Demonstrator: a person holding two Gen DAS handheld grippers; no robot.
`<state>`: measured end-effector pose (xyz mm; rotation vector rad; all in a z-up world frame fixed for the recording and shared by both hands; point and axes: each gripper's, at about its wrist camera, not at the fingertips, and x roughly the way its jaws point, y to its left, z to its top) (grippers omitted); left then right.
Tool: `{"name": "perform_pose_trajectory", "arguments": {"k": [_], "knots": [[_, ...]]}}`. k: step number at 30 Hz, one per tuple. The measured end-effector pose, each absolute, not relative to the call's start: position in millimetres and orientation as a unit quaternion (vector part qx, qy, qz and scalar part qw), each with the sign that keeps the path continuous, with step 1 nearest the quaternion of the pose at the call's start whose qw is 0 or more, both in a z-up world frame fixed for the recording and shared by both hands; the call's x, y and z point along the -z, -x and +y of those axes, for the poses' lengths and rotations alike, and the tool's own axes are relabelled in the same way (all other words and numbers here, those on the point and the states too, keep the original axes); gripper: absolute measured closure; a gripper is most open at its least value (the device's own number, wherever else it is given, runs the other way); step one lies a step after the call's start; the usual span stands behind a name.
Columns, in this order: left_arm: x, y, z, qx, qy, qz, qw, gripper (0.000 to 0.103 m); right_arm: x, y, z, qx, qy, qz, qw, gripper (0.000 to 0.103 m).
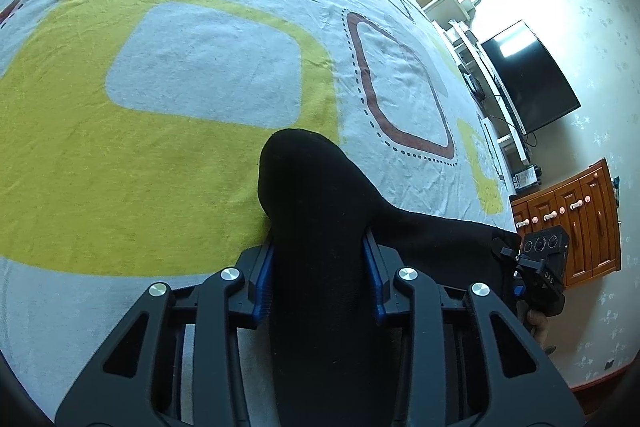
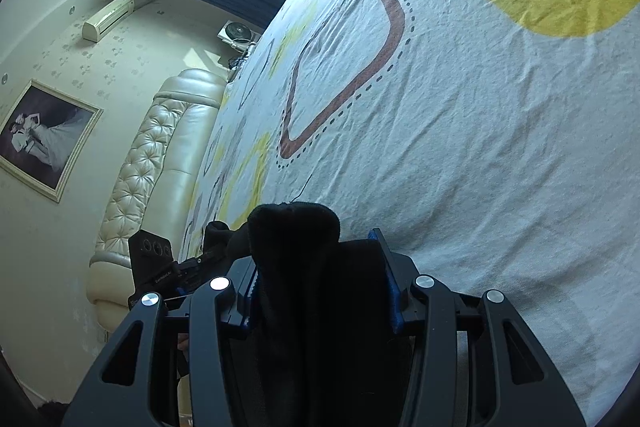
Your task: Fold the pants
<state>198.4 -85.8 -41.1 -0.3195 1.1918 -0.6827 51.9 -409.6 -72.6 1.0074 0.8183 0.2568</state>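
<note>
Left gripper (image 1: 320, 279) jaws clamp black pants (image 1: 316, 187) (angled downward).

1. The left gripper (image 1: 320, 267) points steeply down, its blue pads (image 1: 262, 291) clamped on a thick bunch of pants (image 1: 316, 195).
2. The right gripper (image 2: 320, 283) tilts down less, jaws likewise pinching the pants, close beside the left.

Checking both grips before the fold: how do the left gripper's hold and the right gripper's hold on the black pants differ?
The left gripper pinches a tall, smooth fold of the black pants; the right gripper clamps a shorter, bunched clump. Left faces the yellow patch; right faces the brown outline. Both are shut on cloth.
</note>
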Motion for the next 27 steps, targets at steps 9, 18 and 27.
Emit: {"name": "perform_pose_trajectory", "arguments": {"k": [9, 18, 27], "knots": [[38.7, -207.2, -65.7, 0.299, 0.153, 0.549, 0.765, 0.067, 73.7, -66.2, -391.3, -0.126, -0.471, 0.384, 0.785, 0.056], [36.3, -220.9, -21.6, 0.273, 0.166, 0.547, 0.774, 0.067, 75.6, -92.4, -357.7, -0.148, -0.473, 0.388, 0.777, 0.056], [30.0, -232.2, 28.0, 0.251, 0.178, 0.542, 0.782, 0.067, 75.5, -120.0, -317.9, -0.175, -0.474, 0.394, 0.768, 0.056]]}}
